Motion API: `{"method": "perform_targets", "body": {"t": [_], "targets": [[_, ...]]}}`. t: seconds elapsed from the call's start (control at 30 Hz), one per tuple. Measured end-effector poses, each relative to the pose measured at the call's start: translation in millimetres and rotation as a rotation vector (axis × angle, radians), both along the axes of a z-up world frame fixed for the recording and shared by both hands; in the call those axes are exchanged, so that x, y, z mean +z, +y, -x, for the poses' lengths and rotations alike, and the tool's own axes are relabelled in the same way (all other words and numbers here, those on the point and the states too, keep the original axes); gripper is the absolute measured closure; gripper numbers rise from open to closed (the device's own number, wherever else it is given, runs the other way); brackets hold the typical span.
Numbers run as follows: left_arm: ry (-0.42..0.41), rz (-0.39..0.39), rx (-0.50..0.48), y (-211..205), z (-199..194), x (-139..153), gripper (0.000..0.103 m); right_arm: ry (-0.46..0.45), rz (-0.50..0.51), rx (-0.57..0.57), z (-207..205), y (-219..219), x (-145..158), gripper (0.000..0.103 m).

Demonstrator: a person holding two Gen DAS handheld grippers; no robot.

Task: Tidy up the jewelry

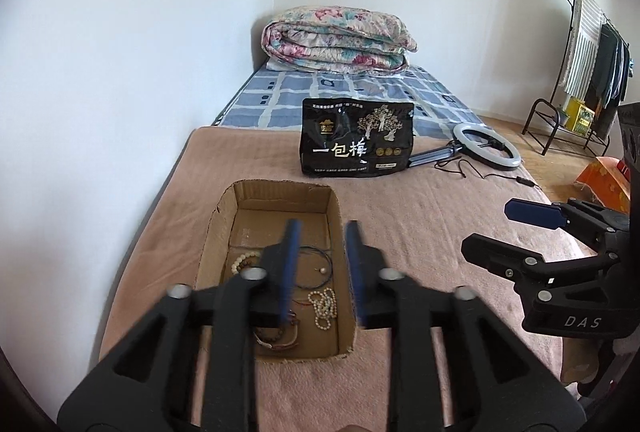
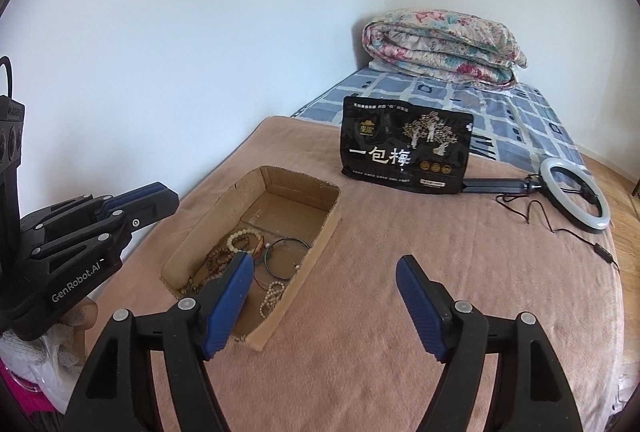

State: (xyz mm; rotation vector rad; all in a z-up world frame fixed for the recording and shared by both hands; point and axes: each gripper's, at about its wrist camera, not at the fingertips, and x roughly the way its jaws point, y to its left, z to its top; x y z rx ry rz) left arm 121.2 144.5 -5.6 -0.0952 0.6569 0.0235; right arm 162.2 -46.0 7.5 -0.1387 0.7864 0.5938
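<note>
Left wrist view first: your left gripper [image 1: 320, 232] hangs above the cardboard box [image 1: 218, 232], its blue pads [image 1: 291, 264] a narrow gap apart with nothing between them. One pad sits over the box interior, the other over the box's right wall. Inside the box, from the left, you can see a cream bead bracelet [image 1: 242, 261], a thin dark bangle [image 1: 316, 262], a pearl necklace [image 1: 324, 308] bunched near the right wall, and a brown beaded bracelet [image 1: 276, 338] at the near end. The box rests on a pink blanket [image 1: 420, 216]. Behind it stands a black snack bag [image 1: 357, 138], with a ring light [image 1: 486, 144] lying to its right. A folded floral quilt [image 1: 338, 42] sits on the blue checked sheet [image 1: 280, 100] at the far end. At the right edge your right gripper [image 1: 496, 228] is in sight, and a clothes rack [image 1: 592, 72] stands against the wall.

Right wrist view, from the left: your left gripper [image 2: 160, 200] reaches in beside the cardboard box [image 2: 320, 240], fingers close together. The jewelry lies in the box's near half, including a cream bead bracelet [image 2: 242, 238], a dark bangle [image 2: 286, 258] and a pearl necklace [image 2: 272, 298]. Your right gripper [image 2: 324, 264] is spread wide and empty, its left finger over the box's near corner, its right finger over bare pink blanket [image 2: 440, 232]. Beyond lie the black snack bag [image 2: 406, 152], the ring light [image 2: 576, 194] and the folded floral quilt [image 2: 440, 46].
</note>
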Motion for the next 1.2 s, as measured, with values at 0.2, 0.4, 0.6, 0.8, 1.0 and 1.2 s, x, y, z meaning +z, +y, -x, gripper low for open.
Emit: {"method": "perform_targets", "body": {"t": [0.2, 0.4, 0.6, 0.8, 1.0, 1.2], "targets": [[-0.018, -0.033, -0.001, -20.0, 29.1, 10.4, 0.051, -0.025, -0.004, -0.018, 19.1, -22.2, 6.4, 0.018], [-0.040, -0.022, 0.015, -29.6, 52.0, 13.5, 0.036, -0.031, -0.003, -0.037, 32.0, -42.5, 4.6, 0.014], [-0.043, -0.028, 0.013, -35.3, 61.9, 6.9, 0.023, -0.047, -0.035, -0.054, 38.1, -56.0, -1.3, 0.000], [-0.008, -0.038, 0.003, -40.8, 61.9, -3.0, 0.021, -0.075, -0.005, -0.084, 37.5, -62.6, -12.6, 0.000], [-0.013, -0.050, 0.013, -42.8, 65.0, -4.9, 0.009, -0.031, -0.016, -0.120, 31.1, -72.6, -24.9, 0.000], [-0.033, -0.077, 0.032, -41.8, 70.0, -3.1, 0.007, -0.045, -0.026, -0.160, 27.9, -80.9, -20.6, 0.000]]}}
